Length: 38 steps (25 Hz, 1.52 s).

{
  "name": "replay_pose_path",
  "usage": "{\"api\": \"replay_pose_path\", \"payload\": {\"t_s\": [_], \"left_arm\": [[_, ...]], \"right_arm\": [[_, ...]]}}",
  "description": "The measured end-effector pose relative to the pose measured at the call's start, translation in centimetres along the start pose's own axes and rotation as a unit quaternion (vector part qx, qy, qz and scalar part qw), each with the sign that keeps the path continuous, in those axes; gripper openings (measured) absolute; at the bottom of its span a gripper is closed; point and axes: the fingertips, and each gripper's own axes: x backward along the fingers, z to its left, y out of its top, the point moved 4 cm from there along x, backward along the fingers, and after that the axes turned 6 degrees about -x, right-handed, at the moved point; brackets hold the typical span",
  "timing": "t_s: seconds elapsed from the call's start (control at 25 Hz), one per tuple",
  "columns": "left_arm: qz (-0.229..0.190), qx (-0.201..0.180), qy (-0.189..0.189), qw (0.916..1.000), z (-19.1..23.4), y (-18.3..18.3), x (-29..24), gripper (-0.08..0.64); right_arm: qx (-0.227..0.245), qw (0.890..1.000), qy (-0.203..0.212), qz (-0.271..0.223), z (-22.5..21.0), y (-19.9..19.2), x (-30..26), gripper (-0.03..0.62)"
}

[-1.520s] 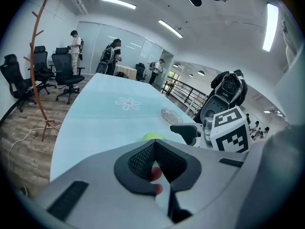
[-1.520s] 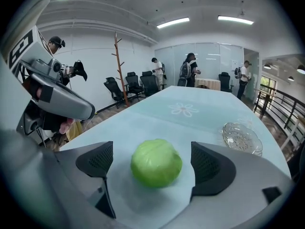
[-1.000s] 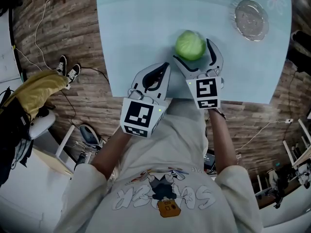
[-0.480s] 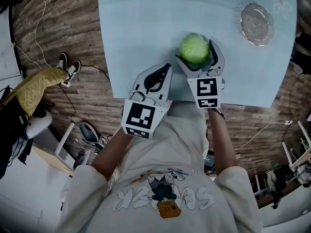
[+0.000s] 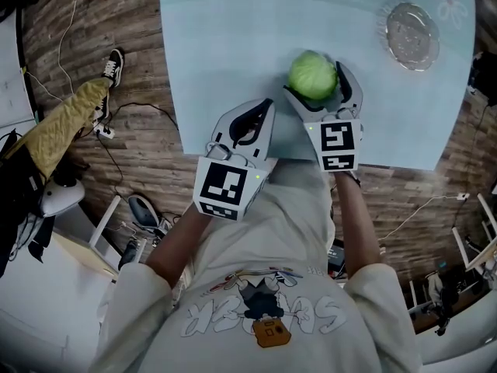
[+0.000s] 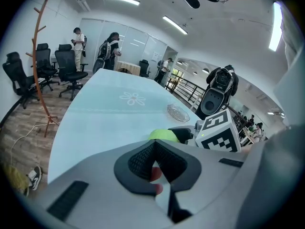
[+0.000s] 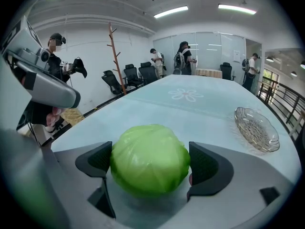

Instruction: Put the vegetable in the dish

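Halfway at best, by the look of it: grasp made, delivery not yet done. Grips the cabbage (image 7: 150,159) in the right claw (image 5: 314,80), with the dark pads pressed against the leaves on either side, so grasping rather than merely framing it. Holds that round green head close to the near edge of the pale worktop (image 5: 233,45), just ahead of the person's body. Cannot tell from any view whether raised clear of the surface or resting on it. Shows the glass dish (image 5: 410,26) empty, well apart from the cabbage, off toward the far right corner of the worktop, beside a printed flower. Leaves, then, the whole carry: lifting if not already lifted, travelling forward and to the right over bare surface, lowering into the shallow bowl, and letting go. Calls for a gentle release, probably, given a round load on a shallow, slick dish and the chance of rolling out. Hangs the left claw (image 6: 153,149) clenched on nothing at the near edge, just beside the right one and apparently taking no part in this step.
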Motion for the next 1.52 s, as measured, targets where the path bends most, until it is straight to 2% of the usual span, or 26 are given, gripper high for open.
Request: {"api": "replay_pose_path", "payload": {"t_s": [0.72, 0.96, 1.08, 1.2, 1.24, 1.28, 1.32, 1.4, 1.52], "left_arm": [[-0.004, -0.016, -0.003, 0.9999, -1.3, 0.7, -0.2, -0.003], [-0.005, -0.007, -0.001, 1.0, -1.4, 0.6, -0.6, -0.003], [-0.001, 0.011, -0.023, 0.9997, -1.4, 1.1, -1.0, -0.003], [0.015, 0.042, -0.069, 0.9966, -1.4, 1.3, -2.0, -0.003], [0.021, 0.055, -0.093, 0.994, -1.5, 1.5, -2.5, 0.124], [0.026, 0.069, -0.115, 0.9906, -1.6, 1.7, -3.1, 0.202], [0.031, 0.083, -0.134, 0.987, -1.7, 1.9, -3.7, 0.21], [0.042, 0.113, -0.173, 0.9776, -1.7, 2.2, -4.7, 0.274], [0.069, 0.157, -0.236, 0.9565, -1.7, 2.1, -6.5, 0.359]], "right_arm": [[-0.002, 1.0, -0.002, -0.023, -0.5, 0.5, 2.9, 0.502], [0.01, 0.999, -0.003, -0.037, -0.9, 1.1, 3.7, 0.502], [0.014, 0.999, -0.004, -0.042, -1.0, 1.4, 4.2, 0.502], [0.019, 0.999, -0.004, -0.046, -1.1, 1.5, 4.5, 0.502], [0.02, 0.999, -0.003, -0.047, -1.1, 1.5, 4.6, 0.502], [0.021, 0.999, -0.003, -0.048, -1.2, 1.5, 4.8, 0.502], [0.022, 0.999, -0.003, -0.049, -1.2, 1.6, 4.9, 0.502], [0.024, 0.998, -0.003, -0.052, -1.1, 1.7, 5.2, 0.502], [0.031, 0.998, 0.002, -0.061, -1.0, 2.0, 5.5, 0.502]]}}
